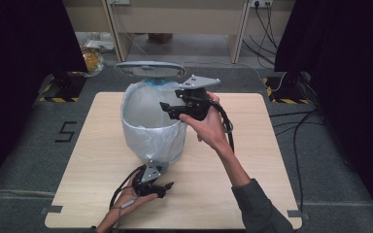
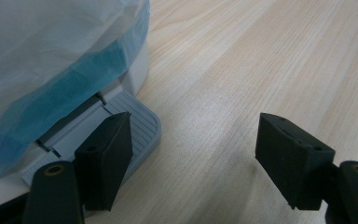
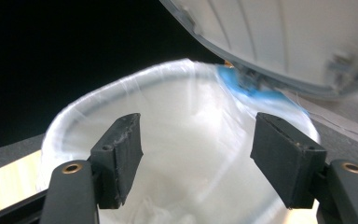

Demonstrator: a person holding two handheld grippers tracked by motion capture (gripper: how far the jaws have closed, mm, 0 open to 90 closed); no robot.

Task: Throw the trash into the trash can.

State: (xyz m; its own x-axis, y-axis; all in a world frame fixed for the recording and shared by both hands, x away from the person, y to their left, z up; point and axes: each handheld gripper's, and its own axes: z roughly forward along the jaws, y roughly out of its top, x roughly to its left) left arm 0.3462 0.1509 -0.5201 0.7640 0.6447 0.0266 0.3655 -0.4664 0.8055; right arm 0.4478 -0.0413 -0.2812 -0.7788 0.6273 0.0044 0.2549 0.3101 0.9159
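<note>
A white pedal bin (image 1: 151,124) lined with a white plastic bag stands at the middle of the wooden table (image 1: 257,160), its grey lid (image 1: 149,69) tipped up at the back. My right gripper (image 1: 167,110) hovers over the bin's right rim, pointing into its mouth. In the right gripper view it (image 3: 196,149) is open above the bag's hollow (image 3: 182,121) with nothing between its jaws. My left gripper (image 1: 165,189) lies low at the bin's front base. Seen in the left gripper view it (image 2: 196,154) is open, one finger (image 2: 107,158) lying on the grey ribbed pedal (image 2: 137,121).
A blue band of the bag (image 2: 74,88) hangs over the bin's side. Black curtains (image 1: 24,58) flank the table. Cables (image 1: 296,121) run across the floor at the right, and a pale desk (image 1: 179,19) stands behind.
</note>
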